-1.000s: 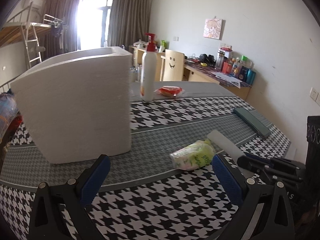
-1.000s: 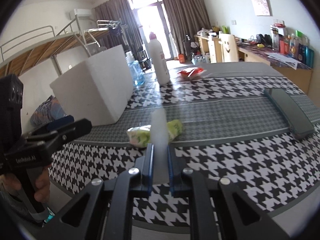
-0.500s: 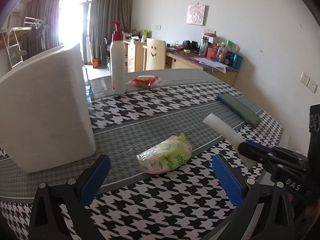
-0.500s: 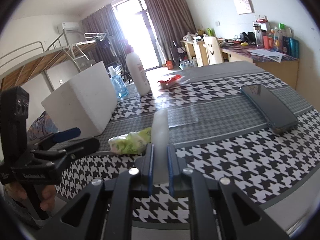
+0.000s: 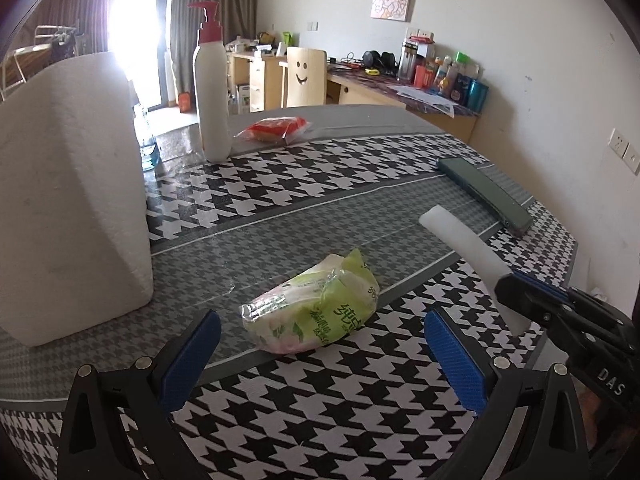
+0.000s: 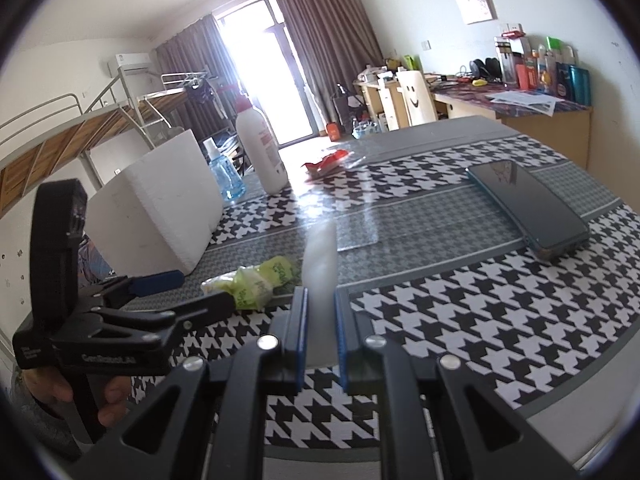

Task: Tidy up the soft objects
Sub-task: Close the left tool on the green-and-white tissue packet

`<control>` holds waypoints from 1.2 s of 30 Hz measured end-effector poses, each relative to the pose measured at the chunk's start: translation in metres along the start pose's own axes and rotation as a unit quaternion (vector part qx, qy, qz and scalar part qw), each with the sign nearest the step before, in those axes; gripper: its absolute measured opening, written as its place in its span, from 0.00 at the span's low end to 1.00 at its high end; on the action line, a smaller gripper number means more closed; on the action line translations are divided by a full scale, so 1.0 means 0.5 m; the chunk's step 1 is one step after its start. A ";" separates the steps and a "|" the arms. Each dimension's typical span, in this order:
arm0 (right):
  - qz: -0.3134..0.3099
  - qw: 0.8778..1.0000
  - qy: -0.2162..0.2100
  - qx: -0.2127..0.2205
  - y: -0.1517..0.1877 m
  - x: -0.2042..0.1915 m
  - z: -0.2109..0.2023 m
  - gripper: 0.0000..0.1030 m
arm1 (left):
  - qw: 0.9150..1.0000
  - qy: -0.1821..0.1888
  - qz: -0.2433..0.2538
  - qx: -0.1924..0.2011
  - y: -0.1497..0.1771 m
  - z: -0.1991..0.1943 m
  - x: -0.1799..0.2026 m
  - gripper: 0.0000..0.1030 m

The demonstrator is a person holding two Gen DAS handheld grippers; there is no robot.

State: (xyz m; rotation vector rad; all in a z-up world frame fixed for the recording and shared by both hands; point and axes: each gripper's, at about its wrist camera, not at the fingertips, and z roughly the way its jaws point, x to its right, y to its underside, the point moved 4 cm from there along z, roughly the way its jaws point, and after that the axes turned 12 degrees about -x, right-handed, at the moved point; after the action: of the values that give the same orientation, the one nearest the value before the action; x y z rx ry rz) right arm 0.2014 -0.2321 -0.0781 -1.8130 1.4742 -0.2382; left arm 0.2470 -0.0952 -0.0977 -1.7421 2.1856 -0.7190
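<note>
A soft green-and-white tissue pack [image 5: 314,308] lies on the houndstooth table, just ahead of my left gripper [image 5: 320,344], which is open and empty with the pack between its blue pads. The pack also shows in the right wrist view [image 6: 256,282]. My right gripper [image 6: 320,312] is shut on a white foam bar [image 6: 318,268] that sticks forward above the table; the bar shows in the left wrist view [image 5: 466,248] at the right. A red snack packet [image 5: 274,128] lies at the far side.
A big white foam block [image 5: 68,200] stands at the left. A white pump bottle [image 5: 212,96] and a blue bottle [image 6: 224,176] stand behind it. A dark green case [image 5: 486,192] lies at the table's right edge [image 5: 560,264].
My left gripper has swung right and closer to the tissue pack, which now sits centred between its pads. The right gripper keeps its hold on the foam bar.
</note>
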 end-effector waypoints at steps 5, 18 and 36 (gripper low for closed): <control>0.003 1.000 -0.002 -0.001 0.000 0.007 0.000 0.15 | 1.000 0.001 0.001 -0.009 -0.011 0.017 0.006 0.99; 0.006 1.000 -0.004 -0.001 0.001 0.017 0.000 0.15 | 0.999 -0.005 -0.010 -0.046 -0.005 0.053 -0.002 0.92; 0.004 1.000 -0.002 0.003 0.005 0.008 -0.007 0.15 | 0.998 -0.045 -0.001 -0.047 0.002 0.052 -0.011 0.53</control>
State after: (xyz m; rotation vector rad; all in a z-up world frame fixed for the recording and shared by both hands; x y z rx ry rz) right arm 0.1985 -0.2374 -0.0786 -1.8014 1.4758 -0.2338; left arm 0.2601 -0.0954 -0.1206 -1.7850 2.1911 -0.5347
